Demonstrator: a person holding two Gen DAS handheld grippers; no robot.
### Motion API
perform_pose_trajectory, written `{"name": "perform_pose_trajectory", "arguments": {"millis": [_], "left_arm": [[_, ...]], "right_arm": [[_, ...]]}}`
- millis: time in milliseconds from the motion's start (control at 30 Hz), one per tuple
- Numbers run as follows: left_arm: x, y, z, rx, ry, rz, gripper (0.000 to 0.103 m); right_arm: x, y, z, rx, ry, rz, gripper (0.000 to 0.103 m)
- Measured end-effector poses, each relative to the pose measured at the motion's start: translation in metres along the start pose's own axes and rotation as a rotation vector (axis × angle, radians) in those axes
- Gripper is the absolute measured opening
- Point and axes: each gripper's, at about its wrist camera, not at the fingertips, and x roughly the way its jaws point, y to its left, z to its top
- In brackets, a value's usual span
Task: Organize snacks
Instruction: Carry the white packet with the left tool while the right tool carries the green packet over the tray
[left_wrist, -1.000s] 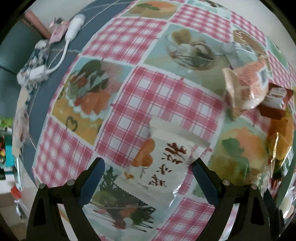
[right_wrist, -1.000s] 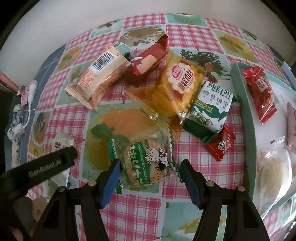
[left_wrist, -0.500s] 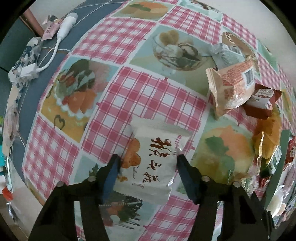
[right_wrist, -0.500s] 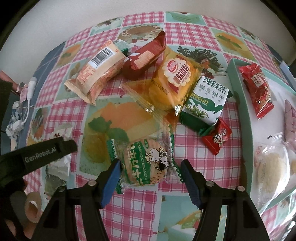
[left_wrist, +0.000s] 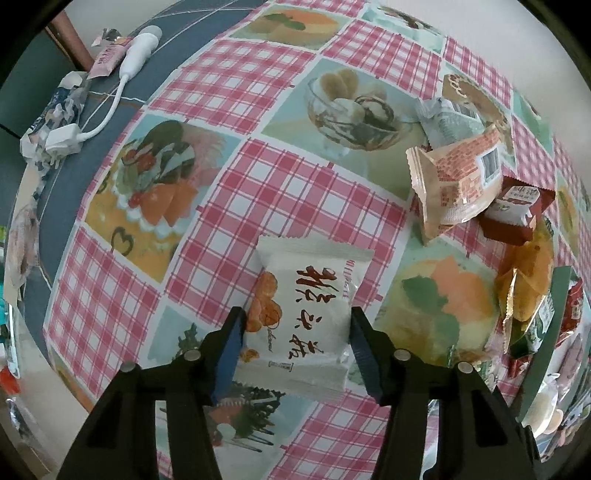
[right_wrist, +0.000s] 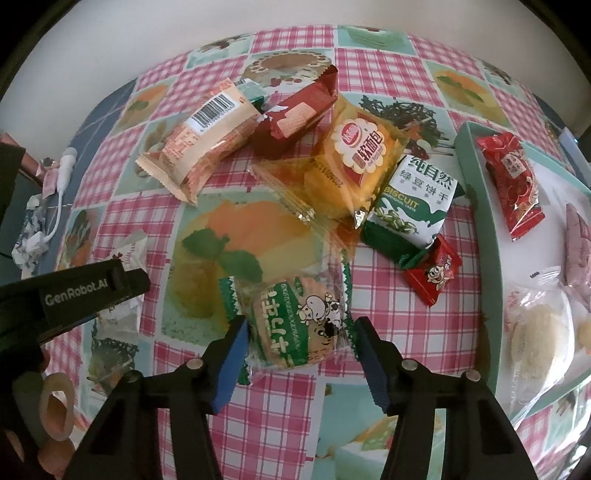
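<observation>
Left wrist view looks straight down on a checked tablecloth (left_wrist: 295, 192) printed with dessert pictures, where the left gripper (left_wrist: 295, 332) has just been closing its jaws and now pinches a white snack packet (left_wrist: 306, 314) with dark brush lettering, its blue pads pressed against the packet's two side edges. To the right in this view lie a brick-patterned packet (left_wrist: 458, 184) and a dark red wafer packet (left_wrist: 513, 214), touching each other, while a white cable with a plug (left_wrist: 122, 85) rests at the far left on a blue surface. Right wrist view shows the right gripper (right_wrist: 299, 339), its jaws also just closing, with a green-and-clear cow biscuit packet (right_wrist: 295, 325) between the pads; the left pad touches the wrapper and the right pad meets its crimped edge. Beyond it sit a heap of snacks: a yellow soft-bread packet (right_wrist: 362, 162), a green-and-white biscuit packet (right_wrist: 410, 206) and a small red candy packet (right_wrist: 432, 275). At the right stands a teal-rimmed tray (right_wrist: 480, 229) holding a red packet (right_wrist: 511, 181) and a clear packet of white cake (right_wrist: 539, 328)
</observation>
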Motion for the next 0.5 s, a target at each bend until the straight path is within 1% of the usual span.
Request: {"name": "perform_pose_trajectory", "arguments": {"millis": [233, 500], "left_arm": [[-0.024, 0.000, 0.004, -0.011, -0.035, -0.003, 0.057], [-0.056, -0.004, 0.005, -0.013, -0.089, -0.011, 0.057]], "right_arm": [[-0.010, 0.001, 0.004, -0.005, -0.002, 0.025, 0.060], [-0.039, 0.005, 0.009, -0.018, -0.048, 0.052, 0.060]]}}
